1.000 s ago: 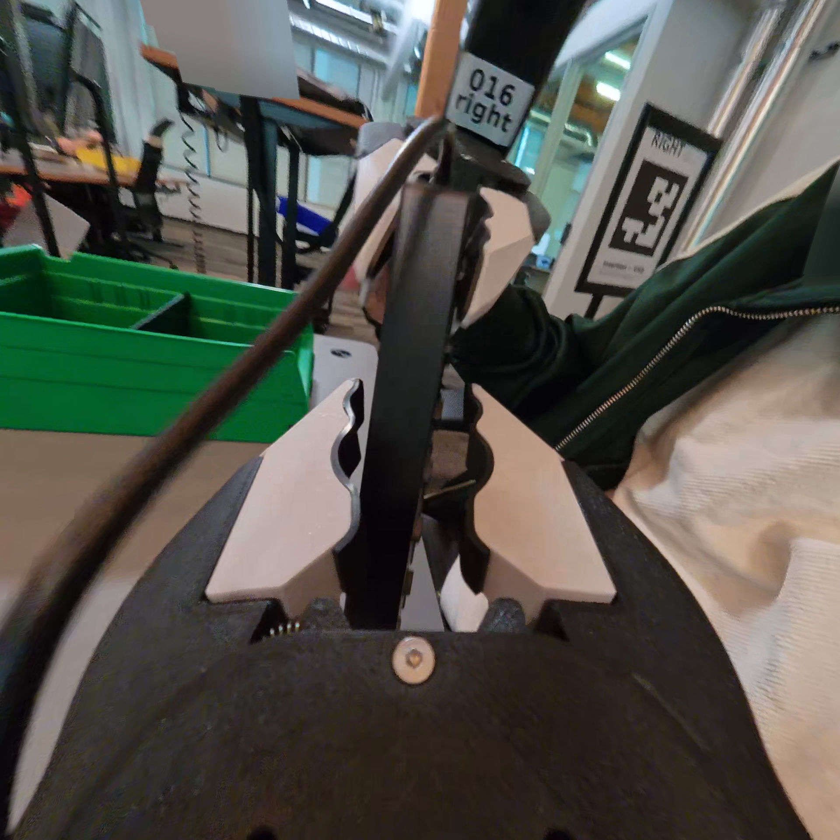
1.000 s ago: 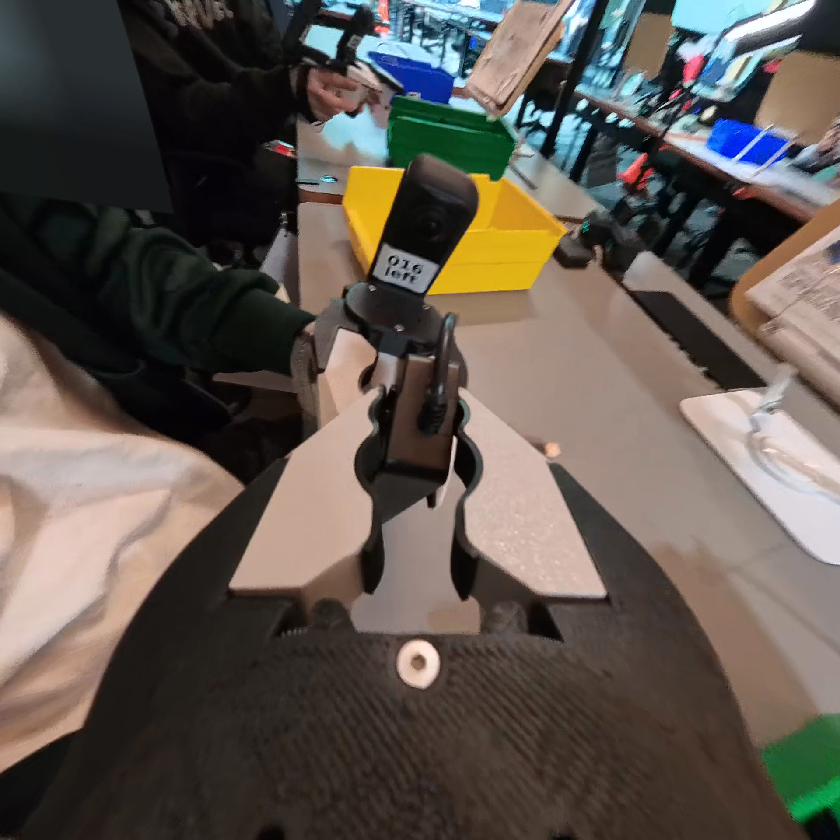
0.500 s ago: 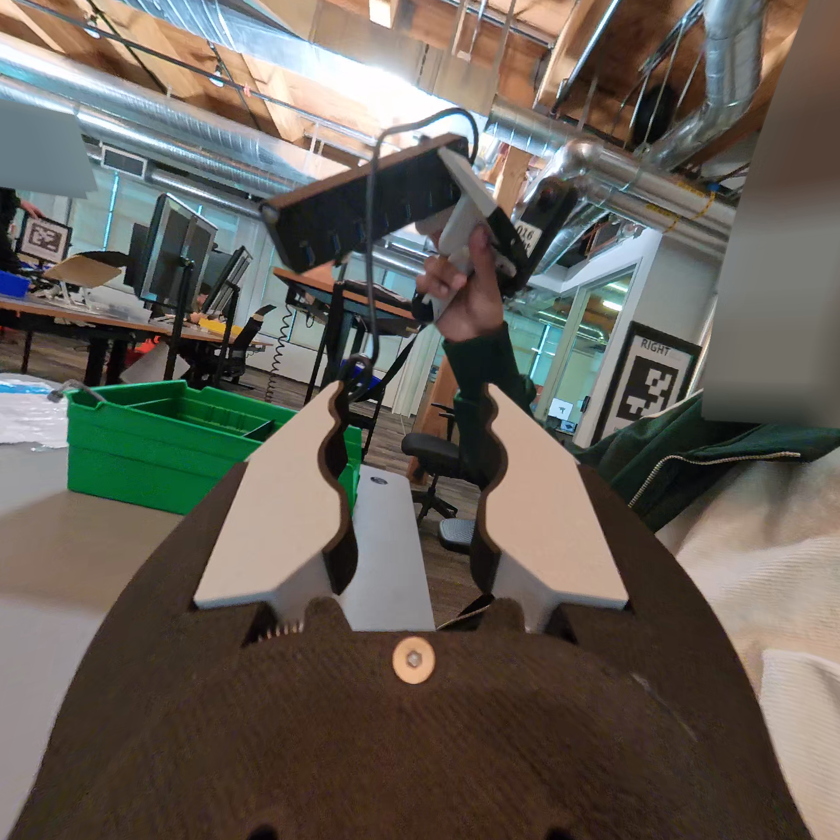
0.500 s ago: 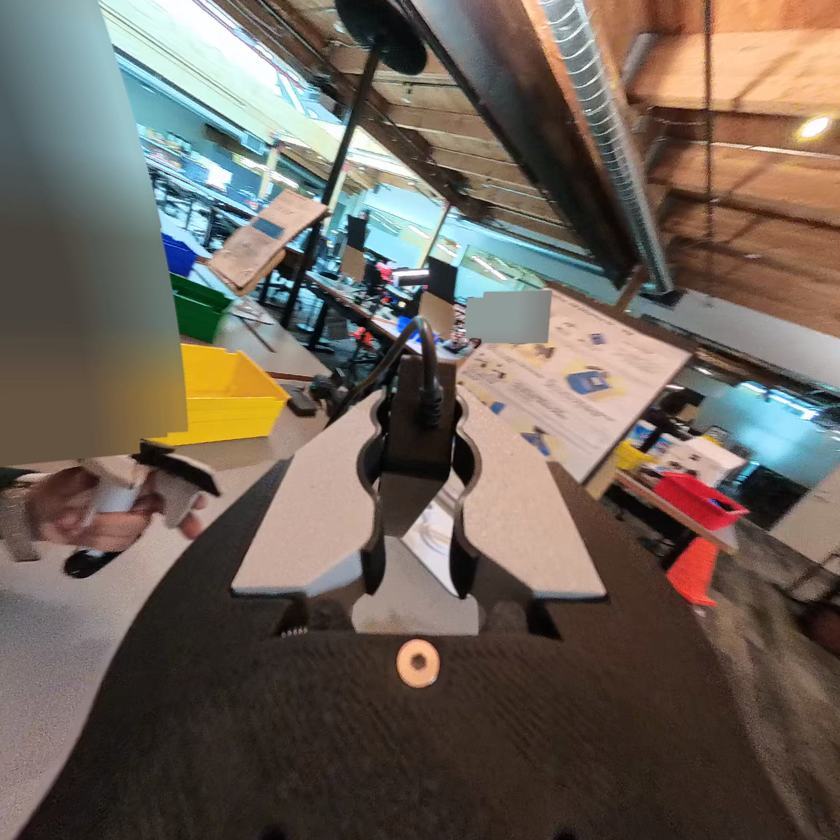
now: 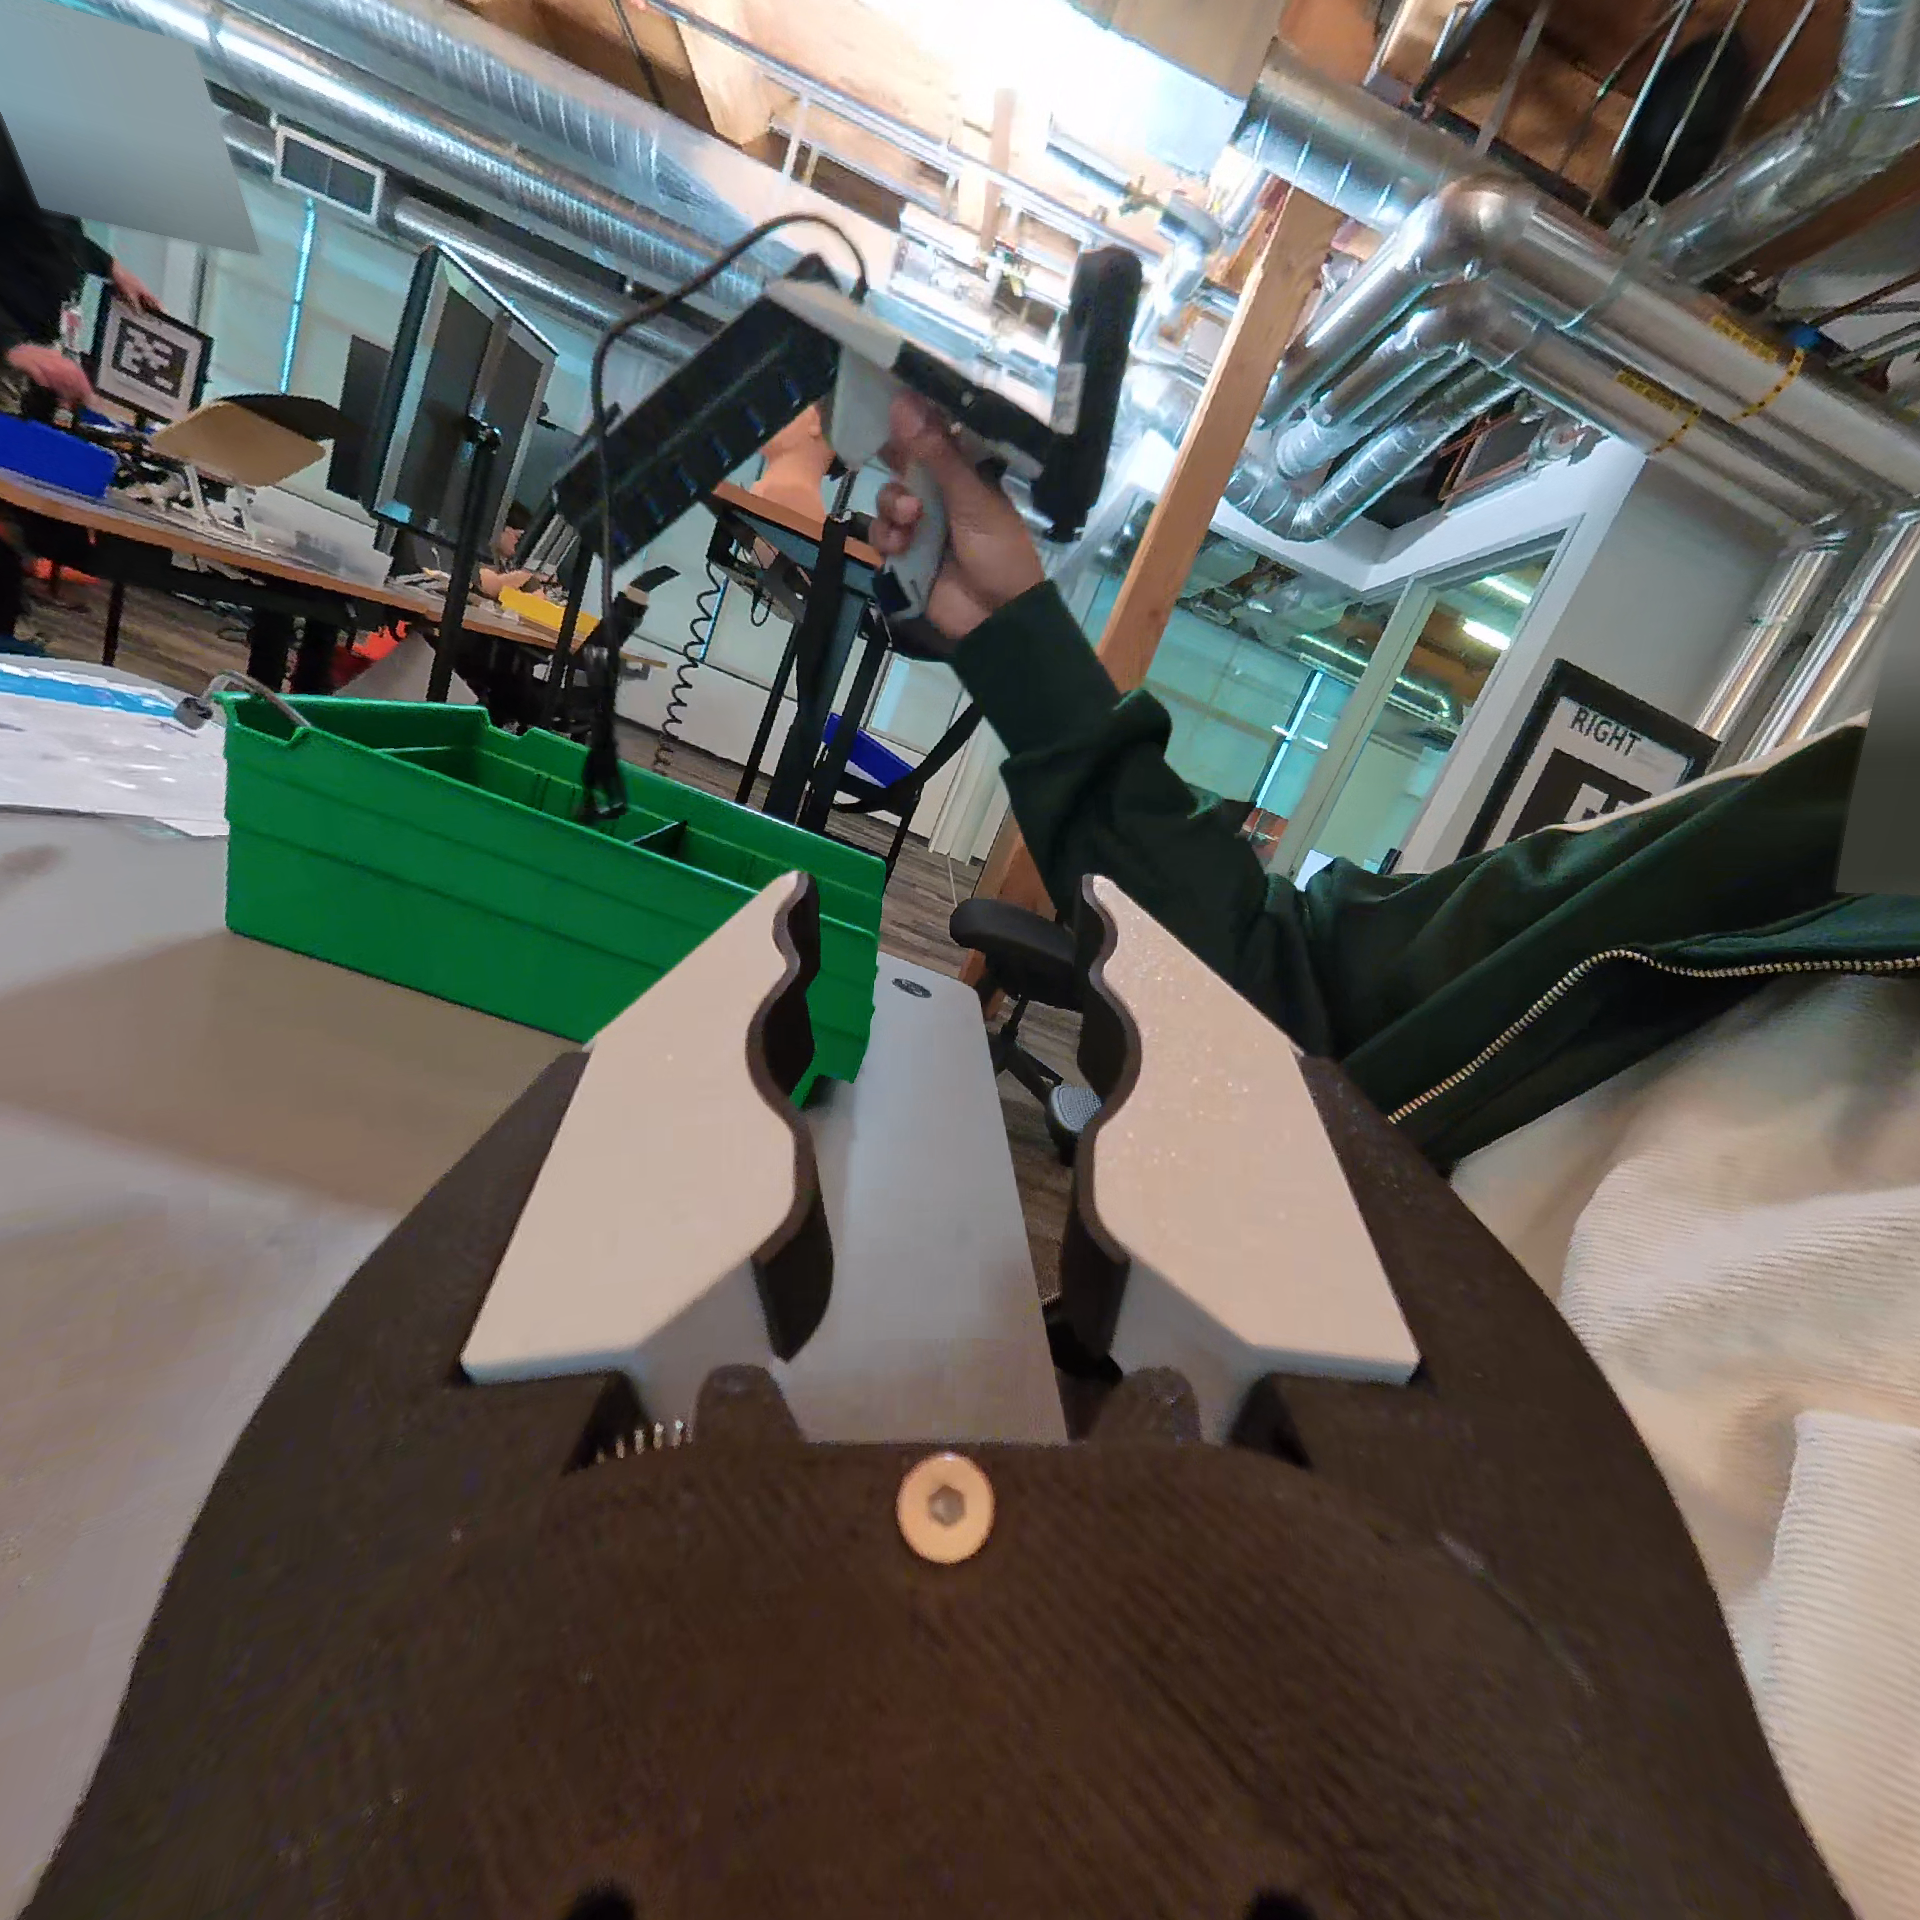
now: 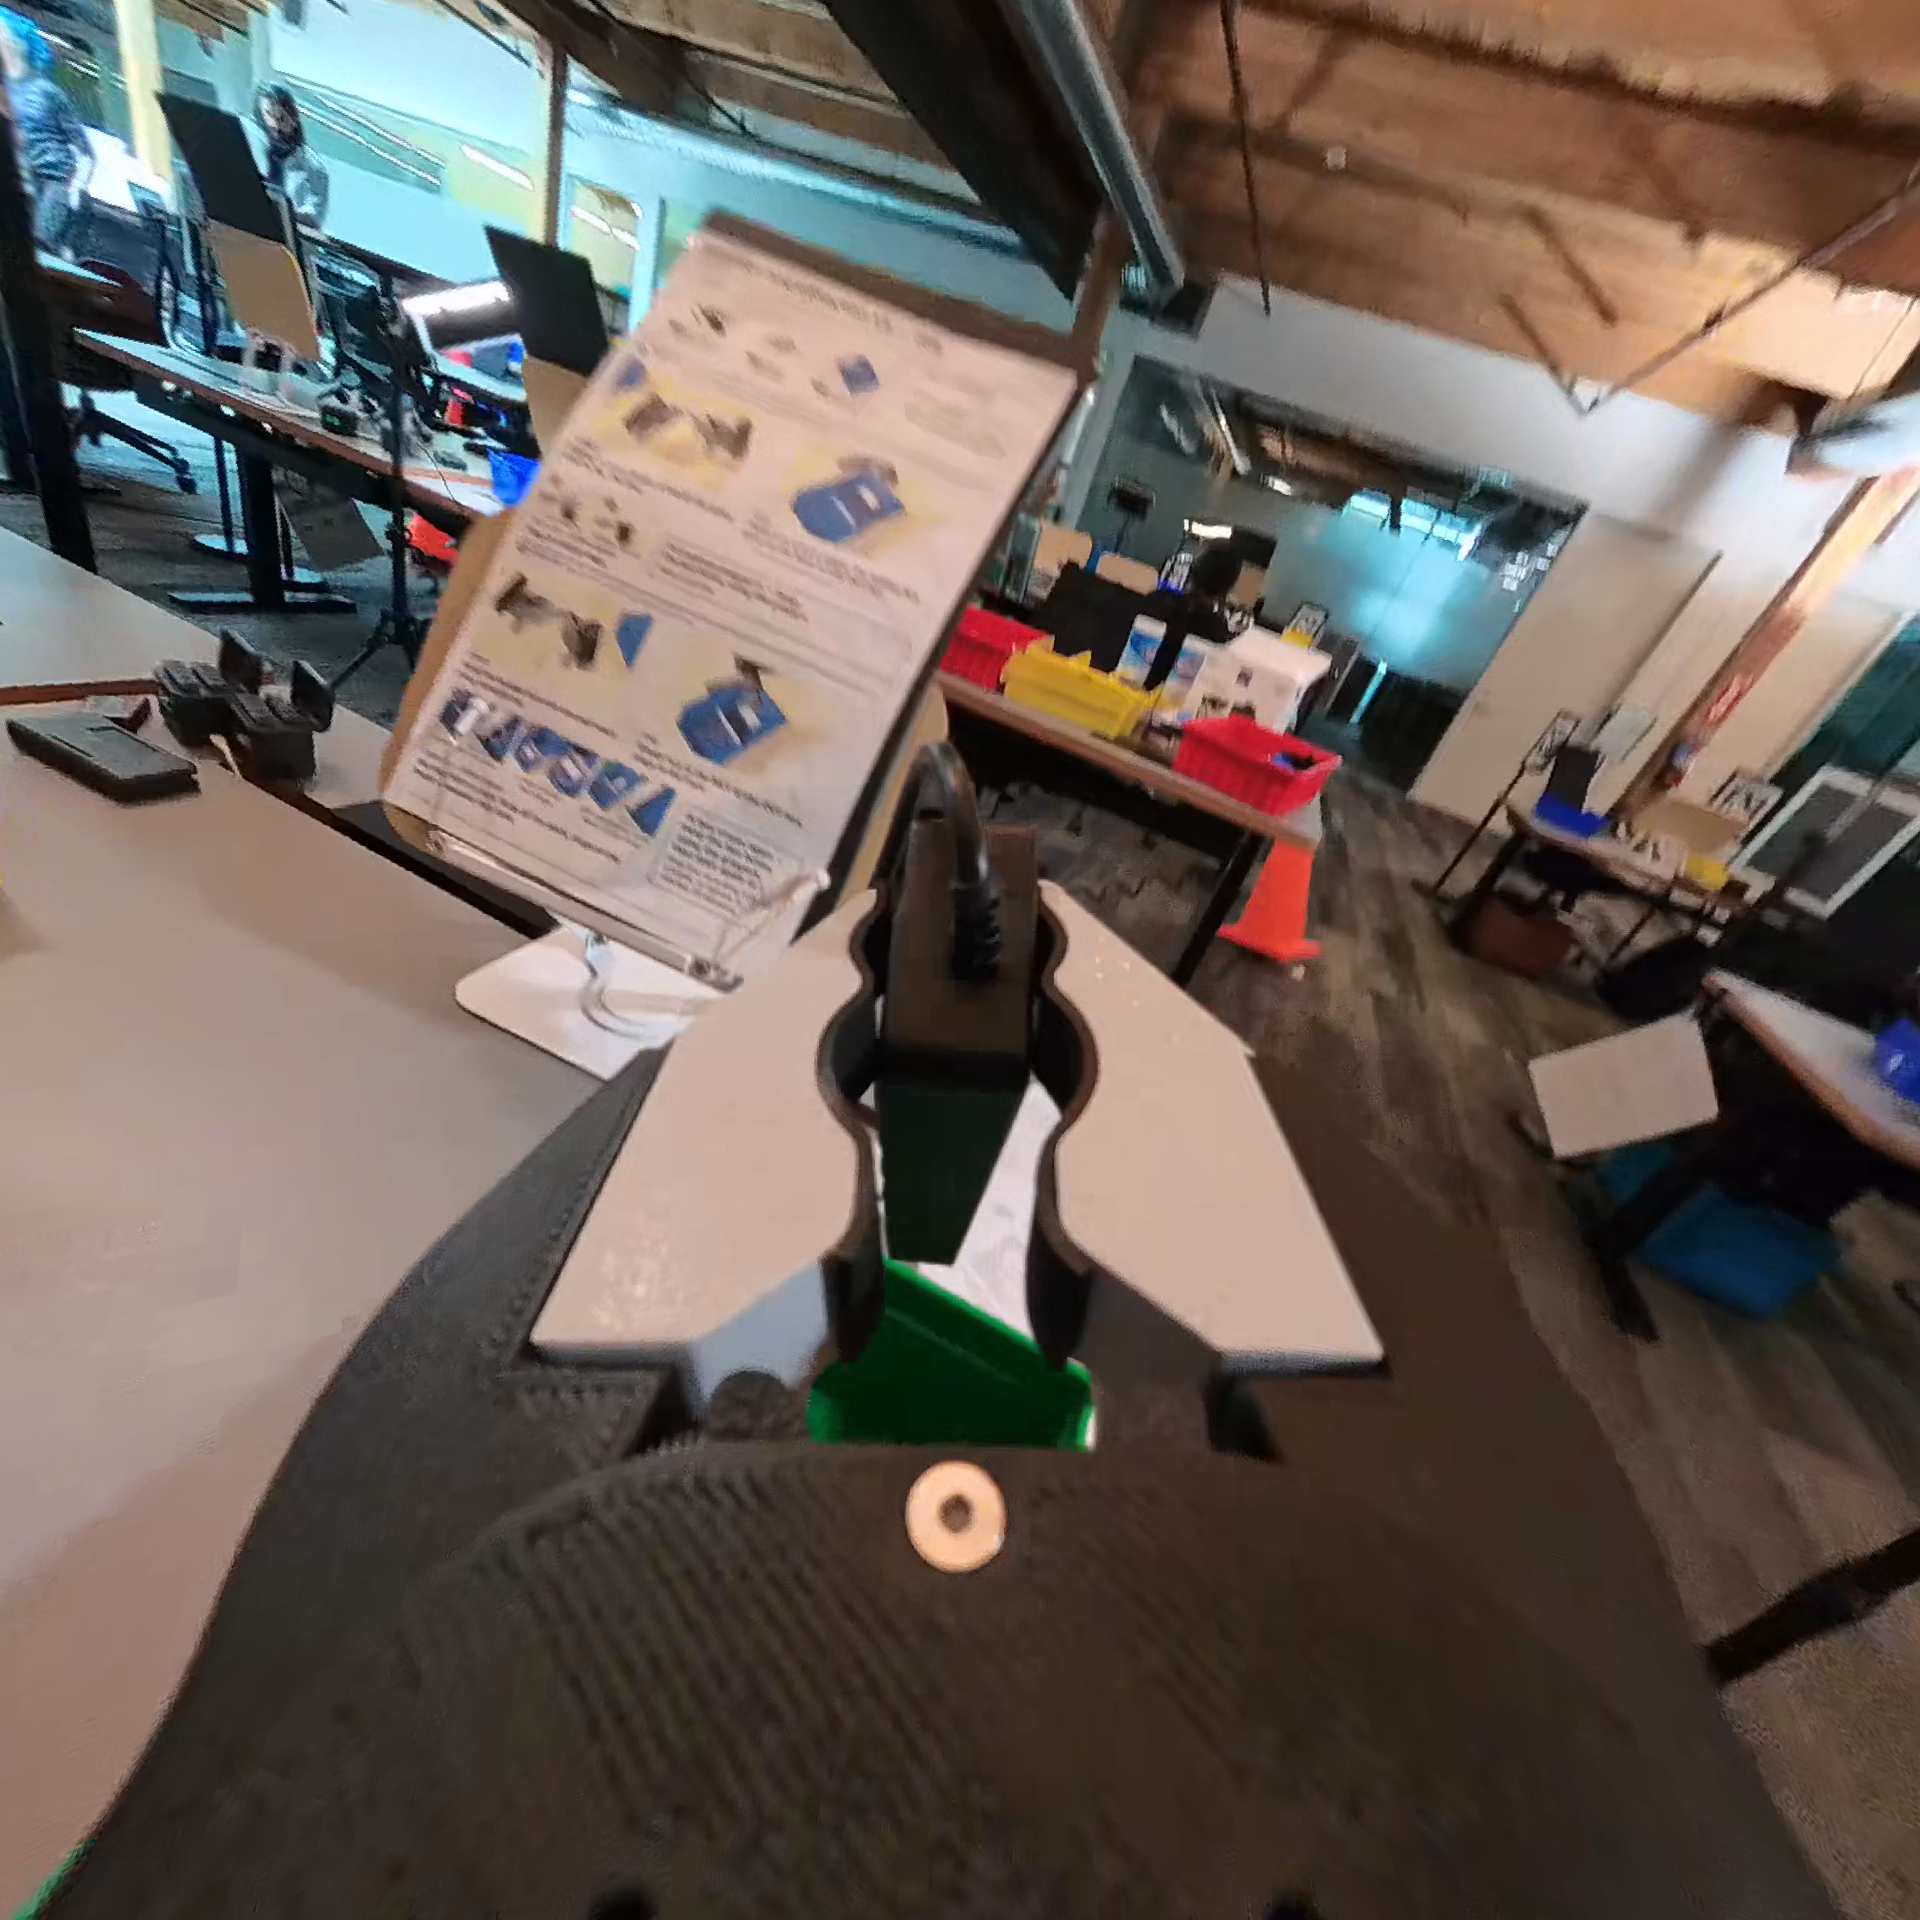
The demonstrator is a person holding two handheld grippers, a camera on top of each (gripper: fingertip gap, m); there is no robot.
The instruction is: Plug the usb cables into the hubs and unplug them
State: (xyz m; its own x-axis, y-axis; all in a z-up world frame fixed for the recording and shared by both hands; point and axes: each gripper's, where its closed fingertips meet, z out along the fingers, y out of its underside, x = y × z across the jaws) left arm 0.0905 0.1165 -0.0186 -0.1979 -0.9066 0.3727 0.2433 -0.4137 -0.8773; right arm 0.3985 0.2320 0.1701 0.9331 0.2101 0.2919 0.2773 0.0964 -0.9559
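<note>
A long black USB hub (image 5: 707, 436) is held high in the air by my right gripper (image 5: 862, 374), above the green bin (image 5: 468, 883). Its black cable (image 5: 601, 582) hangs down, with the plug end just over the bin. In the right wrist view my right gripper (image 6: 956, 914) is shut on the end of the hub (image 6: 951, 1008), where the cable (image 6: 961, 831) comes out. My left gripper (image 5: 940, 935) is open and empty, low over the grey table (image 5: 156, 1143), well below and apart from the hub.
A person's green sleeve (image 5: 1122, 810) and pale clothing fill the right of the left wrist view. A printed sheet on a clear stand (image 6: 727, 582) stands on the table (image 6: 208, 1091). Black items (image 6: 239, 717) lie at its far left. Other desks stand behind.
The hub was between both grippers a second ago. My left gripper has let go and drawn back, open. My right gripper has lifted the hub up and swung it over the green bin.
</note>
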